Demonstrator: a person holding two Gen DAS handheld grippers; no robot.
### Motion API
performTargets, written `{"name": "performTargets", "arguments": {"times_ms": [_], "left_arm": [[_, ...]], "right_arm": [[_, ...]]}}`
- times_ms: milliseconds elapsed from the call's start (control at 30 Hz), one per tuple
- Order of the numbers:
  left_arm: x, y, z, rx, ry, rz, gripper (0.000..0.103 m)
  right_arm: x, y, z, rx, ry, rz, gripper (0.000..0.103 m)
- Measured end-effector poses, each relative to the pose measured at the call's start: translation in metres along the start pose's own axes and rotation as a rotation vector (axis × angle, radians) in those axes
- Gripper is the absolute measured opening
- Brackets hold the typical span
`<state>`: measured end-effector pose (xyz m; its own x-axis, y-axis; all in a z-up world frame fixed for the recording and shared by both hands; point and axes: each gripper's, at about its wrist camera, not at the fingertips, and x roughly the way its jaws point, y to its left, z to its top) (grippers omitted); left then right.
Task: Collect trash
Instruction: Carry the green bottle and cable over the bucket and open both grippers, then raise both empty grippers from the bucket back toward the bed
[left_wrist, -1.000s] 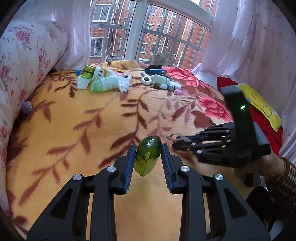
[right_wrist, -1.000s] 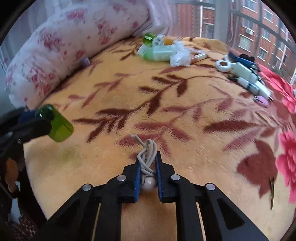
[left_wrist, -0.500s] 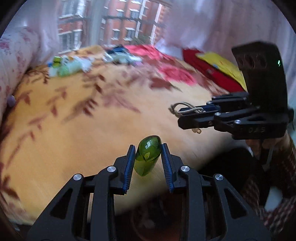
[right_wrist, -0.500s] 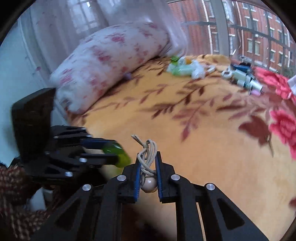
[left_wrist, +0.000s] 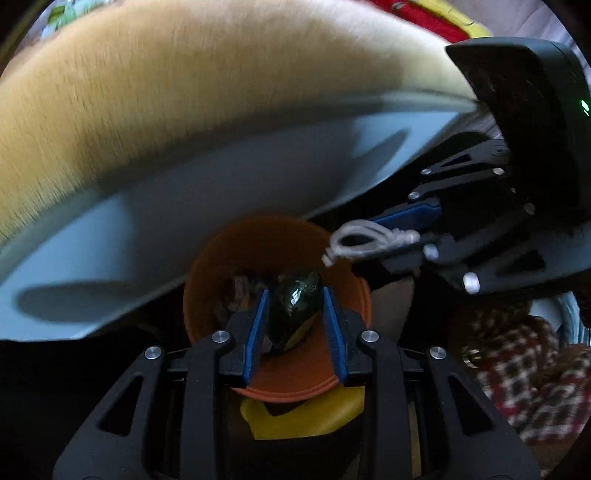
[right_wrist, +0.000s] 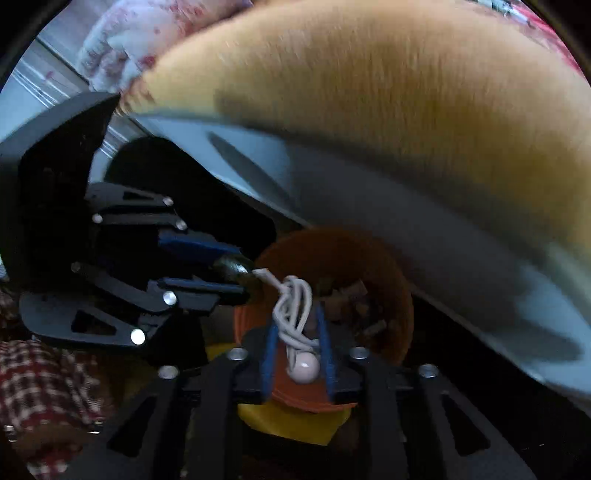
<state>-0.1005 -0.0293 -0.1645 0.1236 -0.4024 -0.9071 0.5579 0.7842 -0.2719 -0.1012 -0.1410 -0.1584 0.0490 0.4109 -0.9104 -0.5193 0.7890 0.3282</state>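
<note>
1. orange plastic bin (left_wrist: 207, 266), round and open at the top, stands on the floor just below the bed's edge, with dim scraps of rubbish inside; something yellow (left_wrist: 303, 417) lies under its near rim.
2. left gripper (left_wrist: 294, 317) points steeply down over the bin's mouth. its blue-padded jaws are clenched on a dark green faceted piece (left_wrist: 295, 306), which hangs above the bin's inside.
3. right gripper (right_wrist: 298, 343) also points down over the bin, just beside the left one. its jaws are opening; a tangled white cord (right_wrist: 293, 314) with a pale bead (right_wrist: 304, 367) at its end sits between them, and the pads look clear of the cord on both sides.
4. from the left wrist view, the cord sticks out past the right jaws, above the bin's far rim.
5. bed (left_wrist: 184, 92), covered in a furry yellow blanket, fills the top of both views, blurred; its pale side panel (left_wrist: 184, 206) runs beneath the blanket.
6. red and white checked sleeve (left_wrist: 517, 376) shows at the lower right of the left wrist view.
</note>
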Motion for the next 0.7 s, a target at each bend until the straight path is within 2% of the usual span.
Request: {"name": "performTargets", "arguments": {"times_ms": [100, 133, 167, 233, 400, 500, 533, 600, 633, 700], "left_arm": [[0.001, 0.001, -0.001, -0.006, 0.005, 0.021, 0.034], [0.001, 0.001, 0.0, -0.006, 0.003, 0.029, 0.043], [0.0, 0.001, -0.001, -0.006, -0.002, 0.046, 0.051], [-0.001, 0.001, -0.002, -0.004, -0.007, 0.064, 0.058], [-0.017, 0.001, 0.001, -0.019, -0.049, 0.053, 0.058], [-0.049, 0.002, 0.013, -0.035, -0.144, 0.068, 0.058], [-0.064, 0.003, 0.016, -0.042, -0.189, 0.072, 0.058], [-0.094, 0.006, 0.028, -0.058, -0.29, 0.097, 0.065], [-0.106, 0.008, 0.033, -0.065, -0.331, 0.116, 0.071], [-0.133, 0.016, 0.047, -0.081, -0.425, 0.173, 0.073]], "right_arm": [[0.009, 0.002, -0.004, -0.005, 0.015, -0.039, 0.064], [0.01, 0.002, -0.004, -0.007, 0.015, -0.042, 0.072], [0.011, 0.003, -0.004, -0.007, 0.015, -0.047, 0.074], [0.01, 0.002, -0.003, 0.003, 0.006, -0.053, 0.081], [-0.01, -0.003, -0.002, 0.02, -0.042, -0.026, 0.081], [-0.041, -0.002, 0.0, 0.008, -0.14, 0.005, 0.081], [-0.06, -0.002, 0.002, 0.007, -0.198, 0.033, 0.082], [-0.087, -0.004, 0.009, 0.007, -0.3, 0.058, 0.086], [-0.105, -0.003, 0.014, 0.007, -0.361, 0.054, 0.089], [-0.134, -0.005, 0.023, -0.008, -0.455, 0.02, 0.091]]}}
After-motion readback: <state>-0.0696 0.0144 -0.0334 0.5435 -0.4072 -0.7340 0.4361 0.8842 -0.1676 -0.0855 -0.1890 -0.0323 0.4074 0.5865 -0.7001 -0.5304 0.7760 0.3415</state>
